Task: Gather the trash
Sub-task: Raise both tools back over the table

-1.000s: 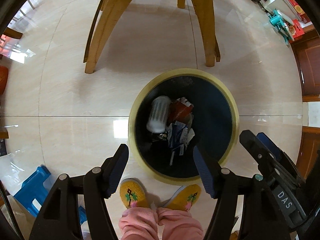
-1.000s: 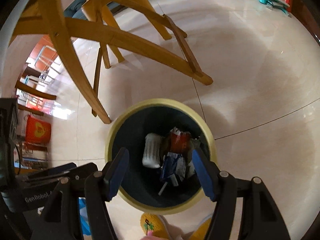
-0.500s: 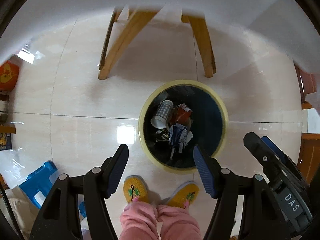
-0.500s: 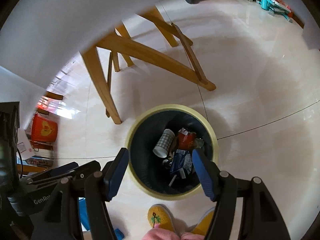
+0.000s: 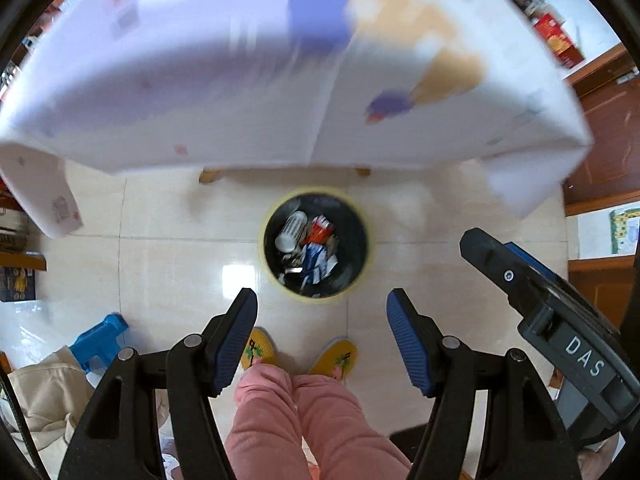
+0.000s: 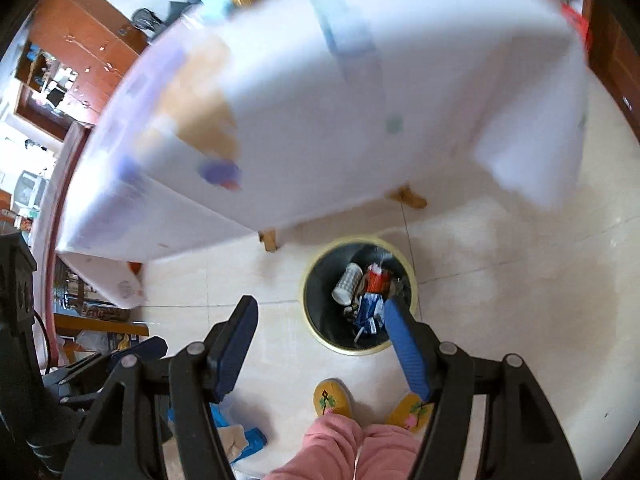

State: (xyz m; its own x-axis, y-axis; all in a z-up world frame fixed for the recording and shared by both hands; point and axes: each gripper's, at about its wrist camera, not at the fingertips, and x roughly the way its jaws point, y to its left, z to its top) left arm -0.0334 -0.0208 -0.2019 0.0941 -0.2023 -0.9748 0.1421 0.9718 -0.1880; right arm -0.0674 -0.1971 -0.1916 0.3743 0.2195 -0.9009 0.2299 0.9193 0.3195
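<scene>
Trash bin [image 5: 316, 244] sits on cream floor tiles [image 5: 180, 252] beside the white-clothed table [image 5: 256, 80], farther below than a second ago; left gripper [image 5: 322, 338] and right gripper [image 6: 320, 340] both gape, empty.

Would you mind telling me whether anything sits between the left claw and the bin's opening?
Nothing visible does: the open left claw faces the uncovered yellow-rimmed black trash bin across bare floor tile.
</scene>
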